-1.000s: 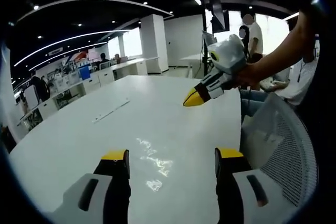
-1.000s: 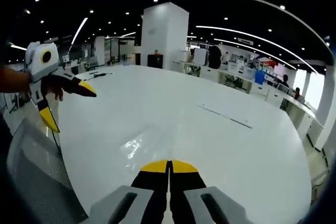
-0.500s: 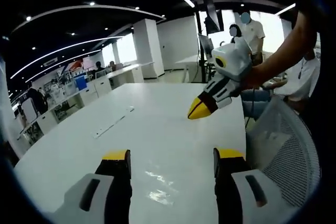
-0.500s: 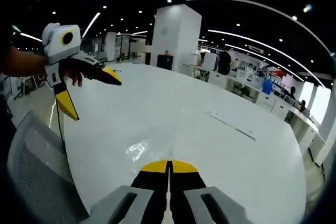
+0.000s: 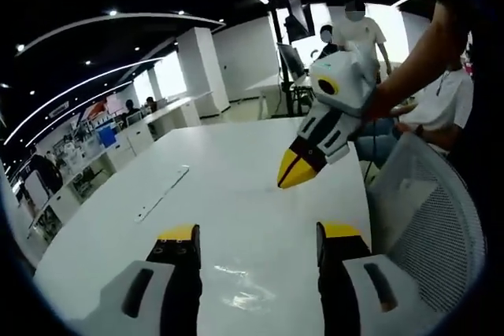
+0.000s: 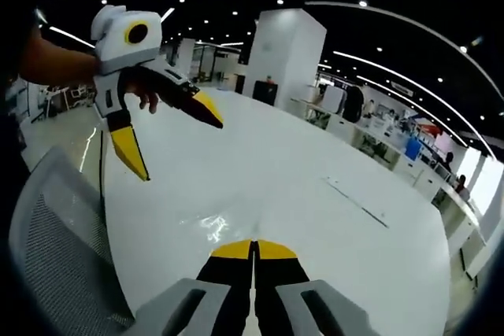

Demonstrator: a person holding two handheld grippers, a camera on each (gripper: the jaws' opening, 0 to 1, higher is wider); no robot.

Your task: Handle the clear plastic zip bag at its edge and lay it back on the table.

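Observation:
The clear zip bag [image 5: 246, 284] lies flat on the white table [image 5: 228, 163], visible mainly as wrinkled glare. It sits just beyond my left gripper [image 5: 258, 234], whose yellow-tipped jaws stand wide apart with nothing between them. My right gripper [image 5: 288, 176] comes in from the right above the table, nose down, its tips pressed together. In the right gripper view the bag's shine [image 6: 211, 226] is just ahead of my right gripper [image 6: 253, 249], shut with nothing seen in it. The left gripper [image 6: 169, 135] hangs open at the upper left, held by a hand.
A grey mesh chair back [image 5: 425, 230] stands at the table's near edge, also seen as the chair [image 6: 55, 249]. A long thin strip [image 5: 161, 192] lies farther out on the table. People [image 5: 354, 25] and desks stand in the background office.
Both cameras have shifted. My right gripper now points more steeply down at the table, and the left gripper looks bigger and nearer in the right gripper view. The jaws' states are unchanged.

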